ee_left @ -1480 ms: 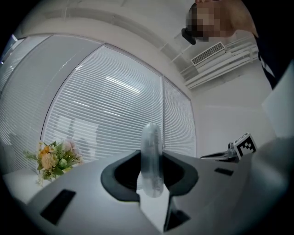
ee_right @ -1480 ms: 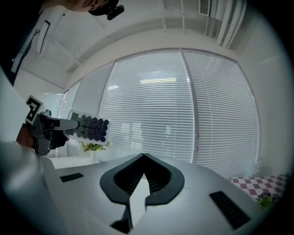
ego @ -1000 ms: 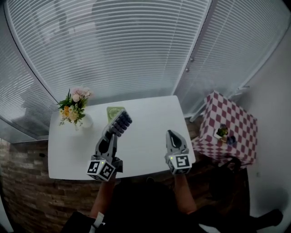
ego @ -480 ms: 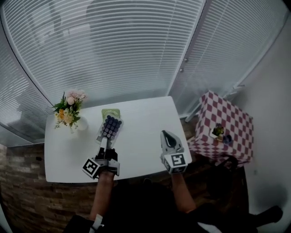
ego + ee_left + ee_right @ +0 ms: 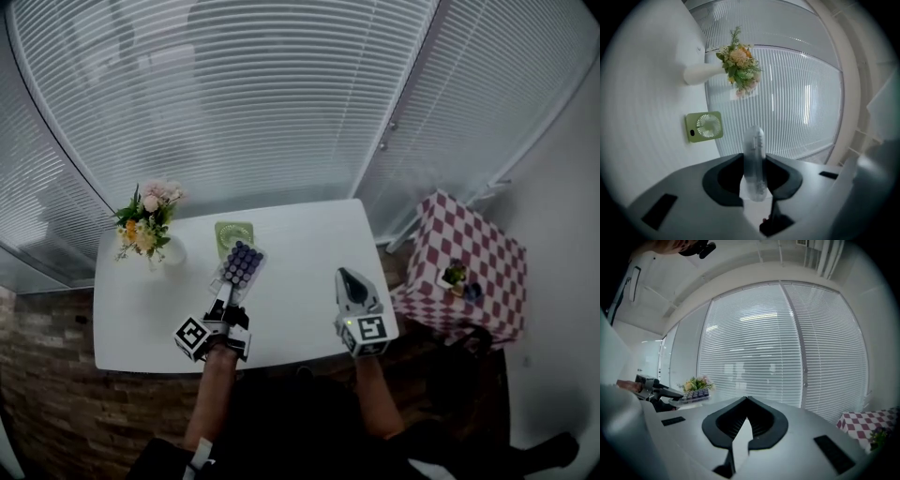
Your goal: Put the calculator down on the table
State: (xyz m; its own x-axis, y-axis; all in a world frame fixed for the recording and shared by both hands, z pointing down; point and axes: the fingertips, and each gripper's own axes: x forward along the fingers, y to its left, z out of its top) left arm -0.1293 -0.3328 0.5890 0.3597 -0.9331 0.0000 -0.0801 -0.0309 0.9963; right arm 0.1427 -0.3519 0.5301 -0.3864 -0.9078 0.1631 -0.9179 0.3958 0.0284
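Observation:
The calculator (image 5: 239, 265) has a clear case and dark purple keys that face up. It hangs low over the white table (image 5: 300, 244), just in front of the green fan. My left gripper (image 5: 226, 292) is shut on its near end. In the left gripper view the calculator (image 5: 753, 159) shows edge-on between the pads, parallel to the table top (image 5: 642, 112). My right gripper (image 5: 348, 278) hovers over the table's right part with its jaws shut and nothing in them. From the right gripper view (image 5: 746, 399) the calculator (image 5: 696, 394) sits far left.
A small green fan (image 5: 233, 234) lies flat just beyond the calculator. A white vase of flowers (image 5: 147, 225) stands at the table's back left. A red-checked side table (image 5: 469, 267) with a small plant stands to the right. Window blinds (image 5: 244, 103) run behind.
My left gripper has rolled and sunk toward the table, so the calculator has gone from tilted to flat with its keys up. The right gripper has stayed put.

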